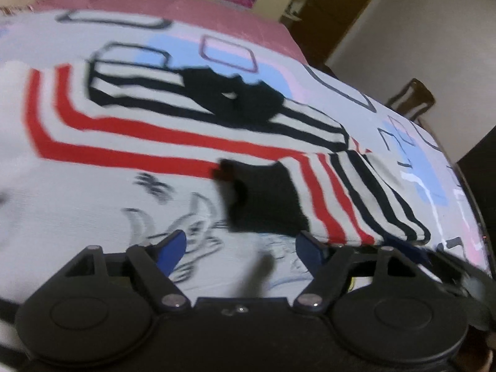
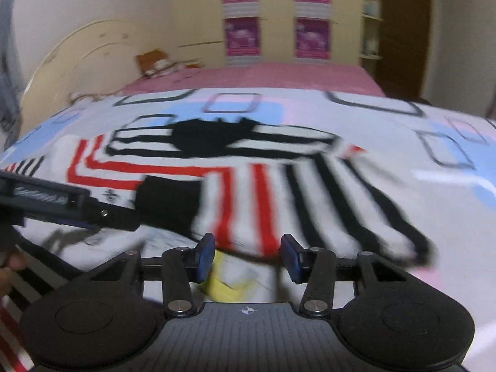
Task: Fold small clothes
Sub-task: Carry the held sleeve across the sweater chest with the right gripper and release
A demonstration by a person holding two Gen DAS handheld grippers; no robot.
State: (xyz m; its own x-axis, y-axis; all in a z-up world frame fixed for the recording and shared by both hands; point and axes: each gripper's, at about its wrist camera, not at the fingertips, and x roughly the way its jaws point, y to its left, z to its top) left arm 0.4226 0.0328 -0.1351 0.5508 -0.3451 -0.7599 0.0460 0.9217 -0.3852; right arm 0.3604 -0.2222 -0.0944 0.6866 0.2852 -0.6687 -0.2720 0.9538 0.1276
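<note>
Both your hand-held grippers gape wide, left [image 1: 241, 249] and right [image 2: 248, 255], gripping nothing; the white knit sweater with red and black stripes [image 2: 248, 167] lies spread on the patterned bed cover [image 2: 387, 117].

Both tongs wide open, nothing between pads. Left tongs [image 1: 241, 248] low & level. Right tongs [image 2: 248, 255] same; left unit's body reaches in from its left side.
</note>
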